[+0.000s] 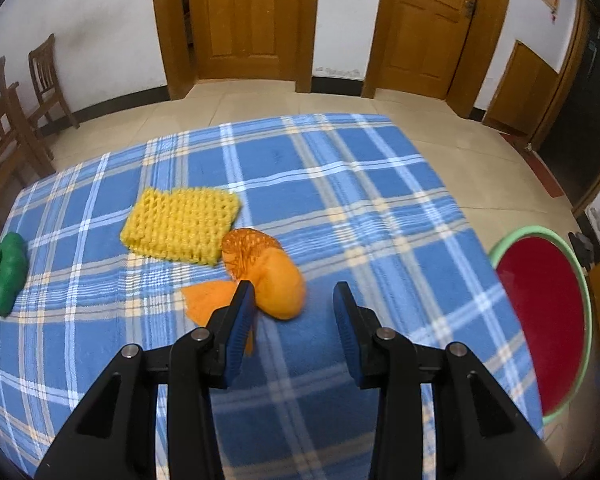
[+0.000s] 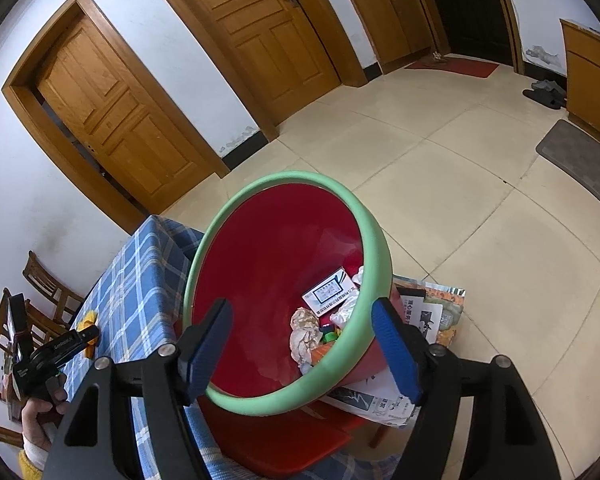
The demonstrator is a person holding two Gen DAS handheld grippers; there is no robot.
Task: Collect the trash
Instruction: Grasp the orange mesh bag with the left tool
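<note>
Hovering low over the blue plaid cloth of the desk [image 1: 340,184], the left tongs [image 1: 294,304] stand wide apart with nothing clamped between the pads. An orange peel [image 1: 278,284] with a bit of orange netting [image 1: 250,246] lies just ahead of them; its near edge sits right against the left-hand finger [image 1: 242,312], though whether the two actually touch is hard to tell, since the finger covers part of the peel. A flat orange scrap [image 1: 208,298] pokes out behind that same finger, partly hidden. Just beyond lies a yellow foam fruit net [image 1: 180,224], and a green object with a pale cap [image 1: 2,272] sits at the far left of the cloth, cut off by the lens rim. The red bin with a green rim [image 1: 540,320] shows off the desk's right edge, only part of it in view.

From the right wrist view, the right tongs [image 2: 304,344] are also spread wide, gripping nothing, poised above the red bin [image 2: 284,280], whose rim [image 2: 374,240] passes between the pads without any clear contact. Inside lie crumpled paper [image 2: 304,332], a printed card [image 2: 330,292] and small coloured bits too jumbled to name. Printed paper [image 2: 424,316] lies under the bin's far side, mostly covered. At the left edge a hand [image 2: 36,412] holds the other black gripper over the desk [image 2: 136,280], small and blurred
</note>
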